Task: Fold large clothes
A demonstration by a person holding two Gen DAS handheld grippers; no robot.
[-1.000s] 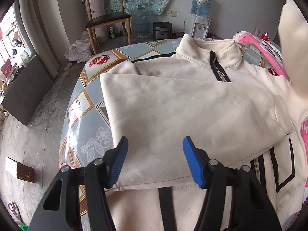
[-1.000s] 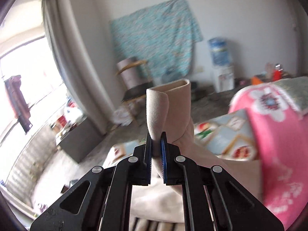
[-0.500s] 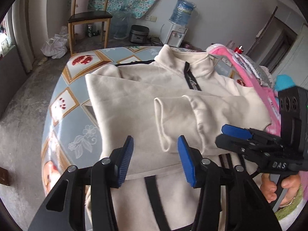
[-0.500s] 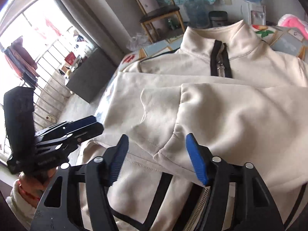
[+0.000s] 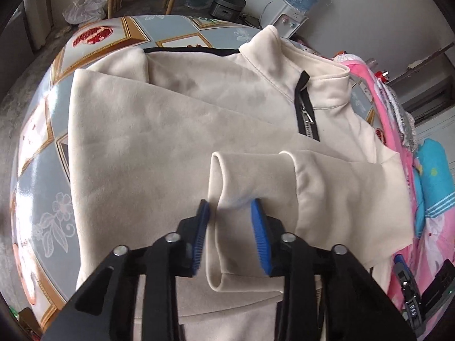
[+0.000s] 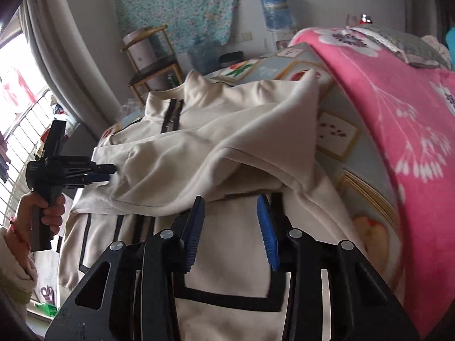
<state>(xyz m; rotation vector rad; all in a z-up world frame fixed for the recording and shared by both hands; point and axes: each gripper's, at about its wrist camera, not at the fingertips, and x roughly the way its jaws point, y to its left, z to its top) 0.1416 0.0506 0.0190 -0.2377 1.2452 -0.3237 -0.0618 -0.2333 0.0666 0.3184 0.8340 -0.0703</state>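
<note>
One cream zip-neck jacket (image 5: 176, 130) lies spread on the patterned table (image 5: 42, 130), both sleeves folded across its chest; left gripper (image 5: 230, 213) closing round one sleeve cuff (image 5: 250, 176); right gripper (image 6: 230, 213) closing, nothing pinched, over the hem.

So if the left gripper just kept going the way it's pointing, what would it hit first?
Most likely the sleeve cuff of the cream jacket: it already lies between the closing jaws of the left gripper.
</note>
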